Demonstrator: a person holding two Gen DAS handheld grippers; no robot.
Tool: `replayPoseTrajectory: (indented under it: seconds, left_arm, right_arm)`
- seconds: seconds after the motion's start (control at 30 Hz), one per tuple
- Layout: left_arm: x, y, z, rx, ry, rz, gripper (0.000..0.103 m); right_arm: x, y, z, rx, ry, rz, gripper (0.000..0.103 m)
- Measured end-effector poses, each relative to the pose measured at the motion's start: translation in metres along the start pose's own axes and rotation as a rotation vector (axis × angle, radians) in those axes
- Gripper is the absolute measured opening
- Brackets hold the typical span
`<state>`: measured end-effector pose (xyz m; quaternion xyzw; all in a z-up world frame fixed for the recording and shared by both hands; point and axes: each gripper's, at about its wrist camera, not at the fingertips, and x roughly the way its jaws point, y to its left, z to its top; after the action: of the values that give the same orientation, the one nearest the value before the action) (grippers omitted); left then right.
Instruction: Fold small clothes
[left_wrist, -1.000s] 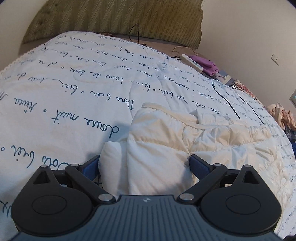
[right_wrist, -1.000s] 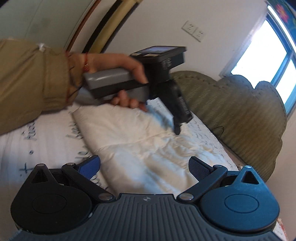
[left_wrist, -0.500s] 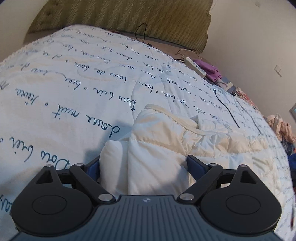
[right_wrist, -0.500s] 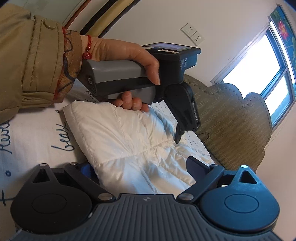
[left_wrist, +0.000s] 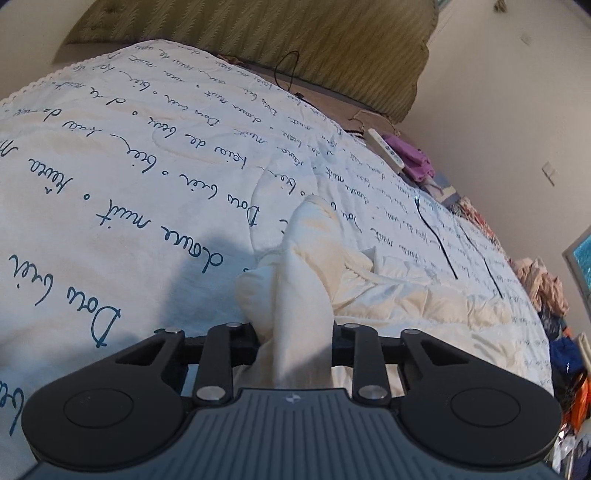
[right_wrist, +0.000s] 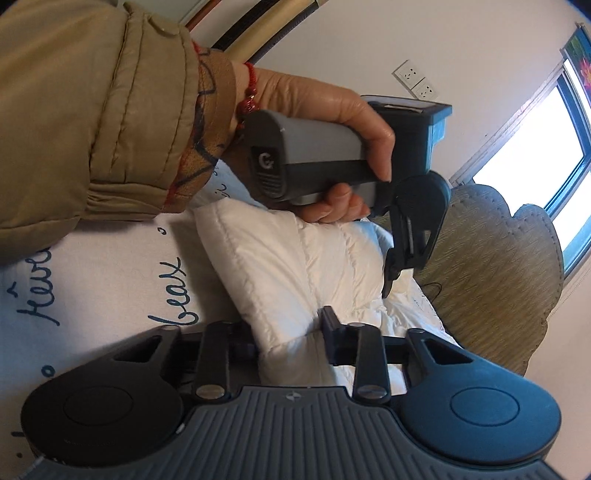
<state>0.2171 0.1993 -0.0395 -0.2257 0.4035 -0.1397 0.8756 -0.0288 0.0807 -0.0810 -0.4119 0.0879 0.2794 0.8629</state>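
The bedspread, white with dark script, fills the left wrist view from 7 o'clock up to 12 and gives the widest open ground; its far edge meets an olive headboard at 12 o'clock. At 3 o'clock along the bed's far side sits clutter: a pile of clothes, a purple cloth, a white remote, so any swing of the fold is better kept toward 9 to 11 o'clock.

The cream padded garment lies on the spread at the centre, running off toward 3 o'clock. Both tools have taken an edge of it, likely to lift one side over the rest. The left gripper is pinching a bunched fold that stands up toward 12 o'clock. The right gripper is clamped on a quilted edge (the other hand and its tool show at 12 to 1 o'clock there). Two thin dark cables cross the spread just beyond the garment at 2 o'clock, a possible snag.
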Motion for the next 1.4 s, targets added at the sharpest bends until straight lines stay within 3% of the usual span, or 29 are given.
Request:
replayPoseTrajectory:
  seconds: [0.17, 0.37, 0.57, 0.7, 0.8, 0.83, 0.93, 0.97, 1.03, 1.13, 1.2, 1.27, 1.4]
  left_arm:
    - [-0.013, -0.003, -0.007, -0.083, -0.03, 0.034, 0.022]
    - [-0.047, -0.004, -0.02, -0.138, -0.035, 0.059, 0.02]
    - [-0.107, 0.003, -0.035, -0.257, -0.085, -0.012, 0.02]
    - [-0.134, -0.014, -0.031, -0.32, -0.148, -0.065, 0.02]
    - [-0.144, -0.041, -0.029, -0.327, -0.207, -0.084, 0.019]
    - [-0.146, -0.047, -0.031, -0.333, -0.225, -0.094, 0.019]
    - [-0.146, -0.063, -0.034, -0.372, -0.26, -0.142, 0.019]
    - [-0.145, -0.069, -0.036, -0.379, -0.263, -0.151, 0.019]
    - [-0.142, -0.086, -0.036, -0.377, -0.262, -0.161, 0.019]
    - [-0.14, -0.115, -0.036, -0.364, -0.271, -0.175, 0.019]
    - [-0.139, -0.136, -0.035, -0.354, -0.281, -0.184, 0.019]
    - [-0.136, -0.158, -0.033, -0.327, -0.297, -0.182, 0.019]
    - [-0.118, -0.21, -0.029, -0.23, -0.324, -0.166, 0.018]
  right_arm:
    - [-0.012, -0.026, -0.004, 0.147, -0.008, 0.097, 0.019]
    - [-0.046, -0.059, -0.006, 0.398, -0.054, 0.26, 0.019]
    - [-0.092, -0.102, -0.014, 0.644, -0.16, 0.447, 0.018]
    - [-0.117, -0.133, -0.026, 0.784, -0.24, 0.528, 0.018]
    - [-0.122, -0.154, -0.041, 0.847, -0.229, 0.634, 0.03]
    - [-0.124, -0.165, -0.05, 0.862, -0.245, 0.662, 0.041]
    - [-0.134, -0.209, -0.088, 0.948, -0.338, 0.711, 0.044]
    - [-0.135, -0.223, -0.102, 0.985, -0.351, 0.689, 0.044]
    - [-0.133, -0.244, -0.129, 1.024, -0.307, 0.529, 0.045]
    - [-0.1, -0.259, -0.157, 0.958, -0.076, 0.3, 0.044]
    - [-0.073, -0.256, -0.168, 0.908, 0.035, 0.267, 0.044]
    - [-0.053, -0.244, -0.175, 0.882, 0.066, 0.311, 0.044]
    - [-0.034, -0.227, -0.17, 0.839, 0.078, 0.32, 0.045]
